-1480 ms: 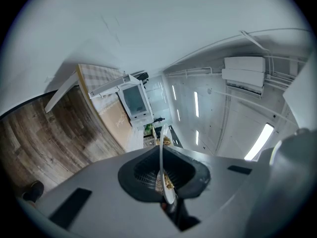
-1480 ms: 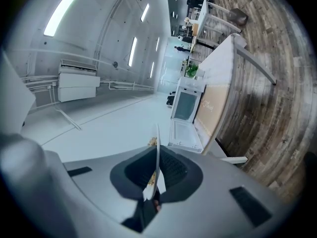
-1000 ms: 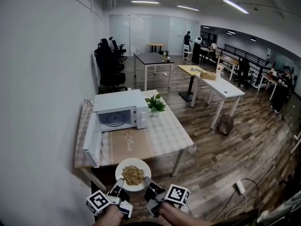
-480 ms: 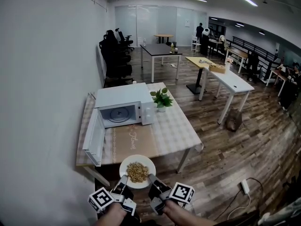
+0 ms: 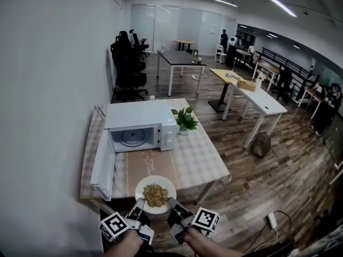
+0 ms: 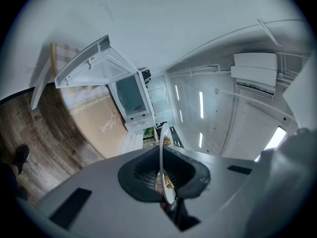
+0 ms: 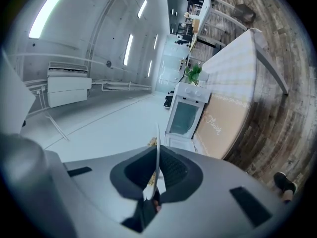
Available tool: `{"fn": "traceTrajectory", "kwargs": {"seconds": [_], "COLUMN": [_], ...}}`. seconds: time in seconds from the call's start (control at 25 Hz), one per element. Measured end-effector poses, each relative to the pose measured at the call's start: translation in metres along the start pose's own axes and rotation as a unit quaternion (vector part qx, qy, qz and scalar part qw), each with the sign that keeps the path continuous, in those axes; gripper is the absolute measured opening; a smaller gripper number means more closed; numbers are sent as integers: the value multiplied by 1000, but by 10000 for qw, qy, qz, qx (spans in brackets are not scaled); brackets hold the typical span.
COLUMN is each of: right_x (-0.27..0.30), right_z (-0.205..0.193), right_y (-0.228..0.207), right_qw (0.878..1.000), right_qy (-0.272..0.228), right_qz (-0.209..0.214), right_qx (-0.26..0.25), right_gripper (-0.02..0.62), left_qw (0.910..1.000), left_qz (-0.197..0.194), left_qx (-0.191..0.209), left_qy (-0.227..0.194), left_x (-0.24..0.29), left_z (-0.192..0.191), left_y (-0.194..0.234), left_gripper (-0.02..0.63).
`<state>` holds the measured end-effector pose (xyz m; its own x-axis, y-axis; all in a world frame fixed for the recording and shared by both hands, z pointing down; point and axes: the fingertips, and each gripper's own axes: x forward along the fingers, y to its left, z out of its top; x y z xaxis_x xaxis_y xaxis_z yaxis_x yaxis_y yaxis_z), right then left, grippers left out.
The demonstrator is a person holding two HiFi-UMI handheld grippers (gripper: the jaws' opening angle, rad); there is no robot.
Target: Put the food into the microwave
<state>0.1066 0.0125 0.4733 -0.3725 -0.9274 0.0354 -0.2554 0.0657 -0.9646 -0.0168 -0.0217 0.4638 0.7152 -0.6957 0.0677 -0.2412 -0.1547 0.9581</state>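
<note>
A white plate [image 5: 142, 187] of brownish food [image 5: 155, 195] hangs level over the front edge of the table [image 5: 199, 155], held from both sides. My left gripper [image 5: 140, 204] is shut on its near left rim and my right gripper [image 5: 171, 204] on its near right rim. The plate shows edge-on between the pads of the left gripper [image 6: 163, 176] and of the right gripper [image 7: 156, 174]. The white microwave [image 5: 138, 125] stands at the back of the table, its door [image 5: 102, 166] swung wide to the left and the glass turntable bare inside. It also shows ahead as the microwave [image 6: 130, 96] and the microwave [image 7: 185, 115].
A small potted plant [image 5: 185, 120] stands just right of the microwave. A tan mat [image 5: 143, 164] lies in front of it. The wall runs along the left. Other desks, chairs and people stand far back on the wooden floor [image 5: 257, 181].
Both grippers have carried the plate forward, from in front of the table to over its front edge. The microwave looks nearer. The grips are unchanged.
</note>
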Motion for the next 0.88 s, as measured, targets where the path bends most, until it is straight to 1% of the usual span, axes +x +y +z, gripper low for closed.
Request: {"fn": "traceTrajectory", "kwargs": {"seconds": [0.2, 0.32, 0.44, 0.88], "right_x": [30, 45, 64, 122], "right_z": [17, 26, 33, 39], "right_y": [-4, -5, -5, -8], "right_qw": [9999, 9998, 9996, 9990], "right_qy": [-104, -164, -246, -411], "right_qz": [-50, -151, -141, -198], "right_qx": [57, -8, -24, -13], "right_gripper": [20, 21, 21, 21], "left_qw": [9999, 9999, 9997, 9992], "left_qz": [32, -10, -70, -104], "left_qx": [46, 22, 89, 197], "left_qy": [84, 146, 222, 327], "left_x": [30, 46, 60, 92], "left_z": [22, 35, 50, 100], "left_y": [6, 7, 7, 23], "left_gripper": [18, 18, 18, 18]}}
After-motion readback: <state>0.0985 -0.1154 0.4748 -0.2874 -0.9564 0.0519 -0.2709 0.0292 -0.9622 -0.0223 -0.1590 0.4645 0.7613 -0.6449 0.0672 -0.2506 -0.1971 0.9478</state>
